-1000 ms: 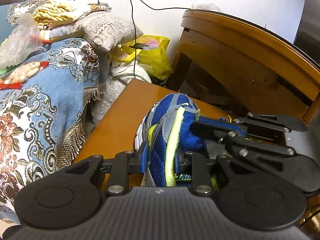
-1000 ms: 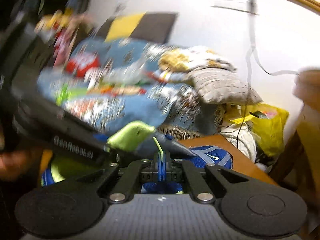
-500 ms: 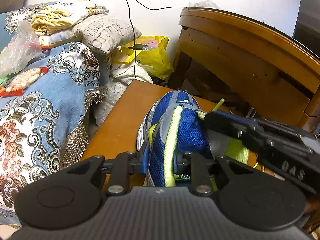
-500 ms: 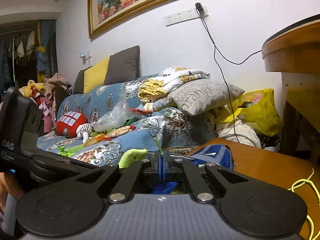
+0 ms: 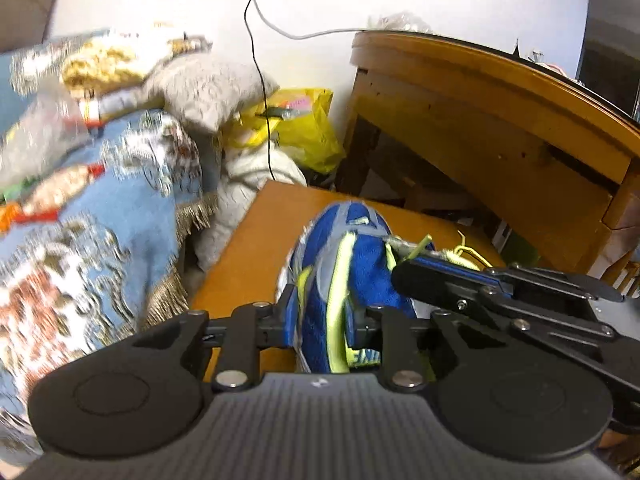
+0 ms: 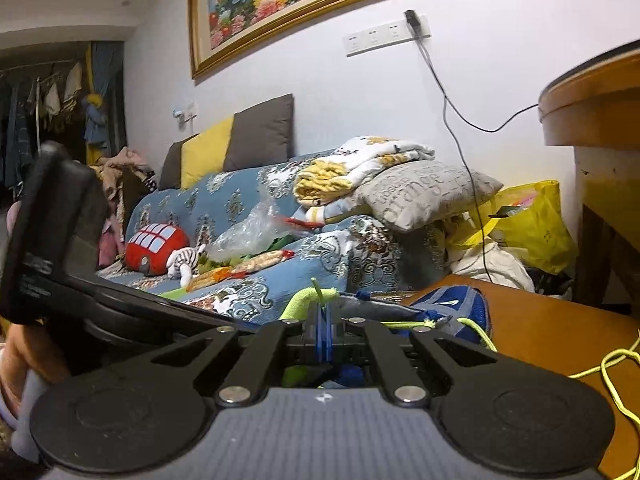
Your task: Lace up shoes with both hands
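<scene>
Compared with the frame a second earlier, the right-wrist view is sharp rather than smeared, and the right gripper [image 5: 404, 266] now sits nearer the toe of the blue shoe [image 5: 356, 264], which lies on the low wooden table [image 5: 248, 256]. The left gripper [image 5: 322, 316] remains clamped on the shoe's rear upper. The right gripper's jaws are clenched on the tip of the yellow-green lace [image 6: 320, 292] (loose lace trails over the table beside the shoe). Behind the table, a yellow bag [image 6: 532, 228] holds items too small to identify.
</scene>
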A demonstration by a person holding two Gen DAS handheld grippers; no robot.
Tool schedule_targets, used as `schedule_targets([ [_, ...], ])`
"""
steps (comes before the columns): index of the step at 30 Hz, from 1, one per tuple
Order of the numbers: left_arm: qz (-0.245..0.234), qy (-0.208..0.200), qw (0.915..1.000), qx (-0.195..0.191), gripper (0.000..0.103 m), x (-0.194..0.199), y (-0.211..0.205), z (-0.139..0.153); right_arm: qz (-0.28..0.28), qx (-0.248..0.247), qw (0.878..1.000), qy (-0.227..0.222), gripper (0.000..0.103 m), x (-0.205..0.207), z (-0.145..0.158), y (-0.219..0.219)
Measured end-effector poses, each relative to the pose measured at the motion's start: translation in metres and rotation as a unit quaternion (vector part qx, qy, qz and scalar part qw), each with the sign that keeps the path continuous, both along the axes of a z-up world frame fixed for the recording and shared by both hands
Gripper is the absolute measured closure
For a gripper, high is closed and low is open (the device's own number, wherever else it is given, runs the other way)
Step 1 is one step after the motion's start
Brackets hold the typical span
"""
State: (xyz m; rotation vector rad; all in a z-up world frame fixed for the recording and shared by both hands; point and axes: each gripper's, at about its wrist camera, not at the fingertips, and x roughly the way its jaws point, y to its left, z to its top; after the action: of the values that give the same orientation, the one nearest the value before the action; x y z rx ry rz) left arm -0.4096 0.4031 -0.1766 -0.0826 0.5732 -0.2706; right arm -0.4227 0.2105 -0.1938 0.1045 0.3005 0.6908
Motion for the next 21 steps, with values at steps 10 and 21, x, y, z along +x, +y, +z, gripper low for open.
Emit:
schedule_targets([
  [10, 0.011, 0.0, 0.9999, 0.01, 0.081, 0.016, -0.013, 0.005, -0.051, -0.007, 0.998, 0.021, 0.102, 0.014, 0.017, 0.006],
  [21, 0.045, 0.013, 0.9959, -0.078, 0.082, 0.026, 0.003, -0.005, -0.091, -0.095, 0.99, 0.059, 0.102, 0.077, 0.037, 0.026],
])
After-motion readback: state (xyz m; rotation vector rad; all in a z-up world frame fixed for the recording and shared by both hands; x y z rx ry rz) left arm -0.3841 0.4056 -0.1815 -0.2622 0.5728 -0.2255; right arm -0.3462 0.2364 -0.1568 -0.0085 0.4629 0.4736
